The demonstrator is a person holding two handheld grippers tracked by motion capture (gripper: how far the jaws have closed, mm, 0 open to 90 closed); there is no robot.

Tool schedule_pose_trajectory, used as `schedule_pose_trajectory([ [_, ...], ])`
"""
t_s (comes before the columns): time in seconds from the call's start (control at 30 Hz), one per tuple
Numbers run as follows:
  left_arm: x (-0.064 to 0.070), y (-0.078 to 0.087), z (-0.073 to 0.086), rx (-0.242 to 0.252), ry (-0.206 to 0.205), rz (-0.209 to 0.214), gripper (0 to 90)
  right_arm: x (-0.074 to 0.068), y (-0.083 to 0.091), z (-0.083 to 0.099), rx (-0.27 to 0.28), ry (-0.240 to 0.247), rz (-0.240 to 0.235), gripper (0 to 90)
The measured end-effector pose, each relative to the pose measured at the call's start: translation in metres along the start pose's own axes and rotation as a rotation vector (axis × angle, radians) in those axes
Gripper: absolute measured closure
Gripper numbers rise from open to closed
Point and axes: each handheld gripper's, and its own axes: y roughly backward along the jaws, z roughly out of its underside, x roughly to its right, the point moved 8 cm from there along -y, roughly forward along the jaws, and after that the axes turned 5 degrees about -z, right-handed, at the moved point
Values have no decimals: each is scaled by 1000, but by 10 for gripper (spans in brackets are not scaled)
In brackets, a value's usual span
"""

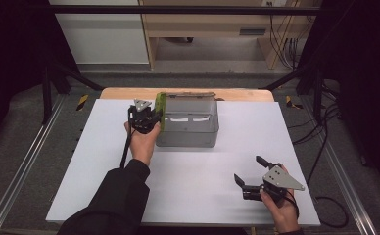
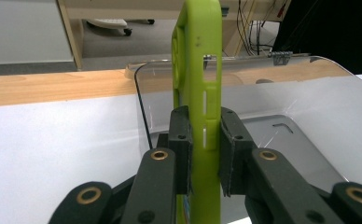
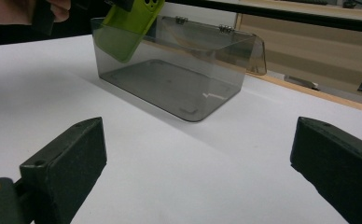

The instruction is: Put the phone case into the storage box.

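Gripping a green phone case (image 2: pixel 198 93) over the clear box's (image 1: pixel 188 139) left wall, left tongs (image 2: pixel 201 149); right tongs (image 1: pixel 249 173) wide open, empty.

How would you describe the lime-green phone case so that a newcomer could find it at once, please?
On the white table, look at the smoky transparent plastic box near the far edge. At its left wall, the left gripper pinches the lime-green phone case on edge; nothing else here is brightly coloured.
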Motion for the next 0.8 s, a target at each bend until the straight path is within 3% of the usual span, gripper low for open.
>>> schedule_pose_trajectory([
  [0.8, 3, -7, 7, -44, 25, 30, 775, 0, 0, 0, -5, -3, -1, 38],
])
